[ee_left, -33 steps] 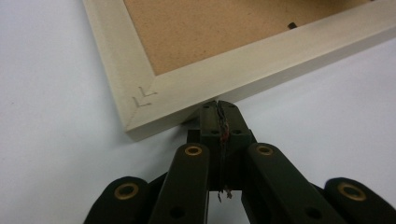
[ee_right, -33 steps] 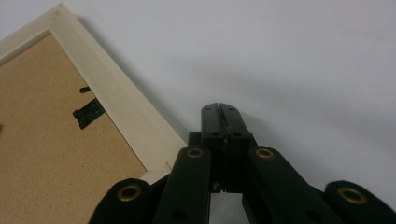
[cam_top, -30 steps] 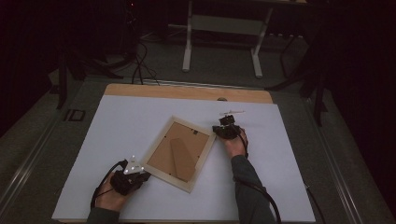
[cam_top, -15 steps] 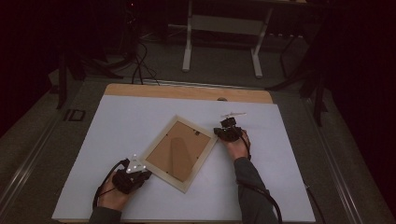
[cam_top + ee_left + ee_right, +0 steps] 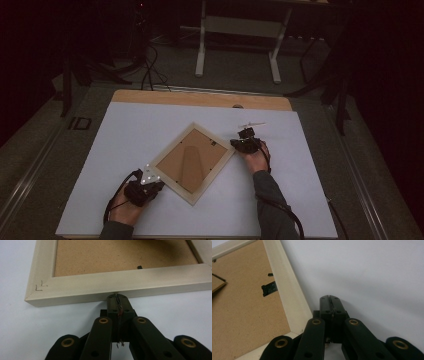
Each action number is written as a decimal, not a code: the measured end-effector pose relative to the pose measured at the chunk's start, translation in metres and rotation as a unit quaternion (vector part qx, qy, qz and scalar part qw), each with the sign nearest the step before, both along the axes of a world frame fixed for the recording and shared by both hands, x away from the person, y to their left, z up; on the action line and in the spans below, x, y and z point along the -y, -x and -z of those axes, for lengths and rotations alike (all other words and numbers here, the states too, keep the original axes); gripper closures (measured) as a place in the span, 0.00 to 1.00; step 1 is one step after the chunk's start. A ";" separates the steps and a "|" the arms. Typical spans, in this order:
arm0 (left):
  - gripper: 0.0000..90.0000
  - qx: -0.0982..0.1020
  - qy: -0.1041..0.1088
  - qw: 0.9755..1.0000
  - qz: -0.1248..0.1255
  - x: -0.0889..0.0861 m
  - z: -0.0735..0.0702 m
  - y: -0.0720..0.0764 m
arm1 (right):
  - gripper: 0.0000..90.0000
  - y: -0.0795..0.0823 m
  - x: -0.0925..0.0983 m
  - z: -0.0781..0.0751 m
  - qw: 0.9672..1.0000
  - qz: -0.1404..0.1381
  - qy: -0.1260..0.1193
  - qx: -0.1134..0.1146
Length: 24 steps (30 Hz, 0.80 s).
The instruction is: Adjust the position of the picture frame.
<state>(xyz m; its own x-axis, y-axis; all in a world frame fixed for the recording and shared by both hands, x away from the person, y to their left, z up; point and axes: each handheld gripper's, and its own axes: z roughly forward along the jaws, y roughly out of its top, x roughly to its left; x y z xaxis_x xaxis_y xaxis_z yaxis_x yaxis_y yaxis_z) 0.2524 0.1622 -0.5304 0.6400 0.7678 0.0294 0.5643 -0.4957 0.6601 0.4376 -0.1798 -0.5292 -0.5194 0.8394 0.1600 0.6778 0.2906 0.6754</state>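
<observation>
Lying face-down on the white sheet [image 5: 125,135], the frame [image 5: 191,161] sits mid-table, turned diamond-wise, its long axis running from near-left to far-right. The left gripper [image 5: 117,300], jaws clenched on nothing, touches the frame's near-left edge, its hand [image 5: 124,207] resting low on the sheet. The right gripper [image 5: 329,301], jaws likewise clenched and empty, sits just beside the frame's right corner, forearm angled in from below.
</observation>
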 end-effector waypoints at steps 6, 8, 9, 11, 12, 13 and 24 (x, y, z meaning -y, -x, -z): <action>1.00 0.008 -0.019 1.000 -0.001 0.006 -0.001 0.000 | 1.00 0.004 0.005 0.000 1.000 -0.004 -0.001 0.000; 1.00 0.007 -0.016 1.000 -0.002 0.006 -0.001 -0.001 | 1.00 0.006 0.006 0.000 1.000 -0.005 0.002 -0.002; 1.00 0.007 -0.016 1.000 -0.003 0.006 0.000 -0.001 | 1.00 0.006 0.007 0.000 1.000 -0.004 0.001 -0.002; 1.00 0.008 -0.017 1.000 -0.003 0.007 0.000 -0.003 | 1.00 0.009 0.008 0.000 1.000 0.001 0.001 -0.005; 1.00 0.008 -0.016 1.000 -0.003 0.008 0.000 -0.004 | 1.00 0.010 0.008 0.000 1.000 0.002 0.001 -0.005; 1.00 0.007 -0.016 1.000 -0.004 0.008 0.000 -0.004 | 1.00 0.012 0.009 0.000 1.000 0.000 0.001 -0.005; 1.00 0.008 -0.021 1.000 -0.020 0.012 -0.001 -0.009 | 1.00 0.019 0.016 0.000 1.000 0.001 -0.004 -0.004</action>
